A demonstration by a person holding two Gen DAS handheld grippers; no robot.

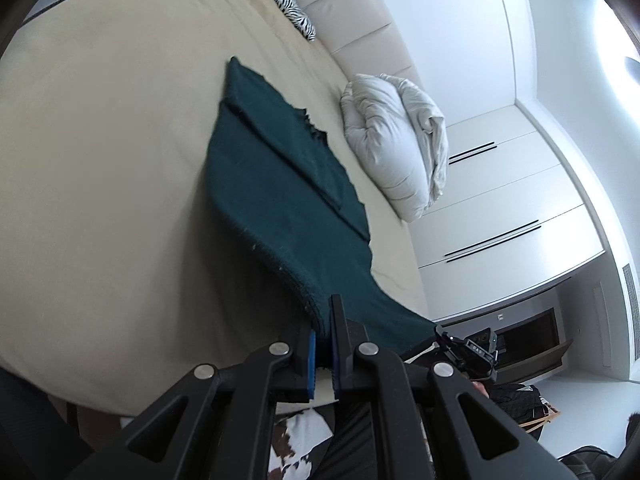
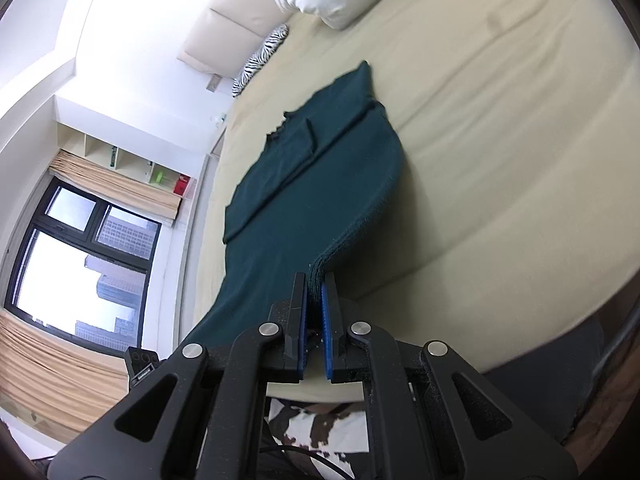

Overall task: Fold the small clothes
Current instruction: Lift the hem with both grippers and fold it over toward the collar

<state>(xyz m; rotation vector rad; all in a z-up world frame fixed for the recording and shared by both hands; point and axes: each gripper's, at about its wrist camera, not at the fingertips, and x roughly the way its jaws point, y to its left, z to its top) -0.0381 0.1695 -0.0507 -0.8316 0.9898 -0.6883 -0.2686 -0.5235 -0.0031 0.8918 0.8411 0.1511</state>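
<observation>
The dark green garment [image 1: 280, 184] runs from mid-frame on the beige bed [image 1: 100, 160] down to both grippers, left gripper [image 1: 324, 344] and right gripper [image 2: 315, 312] each clamped on a near corner (soft, light, droopy knit, best held at corners).

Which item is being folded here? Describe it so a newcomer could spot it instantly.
Look at the wide beige bed. Down its middle runs a dark green garment, its near edge pinched in both grippers. It is the only dark cloth there: the pillow is white, the cushion zebra-striped.
</observation>
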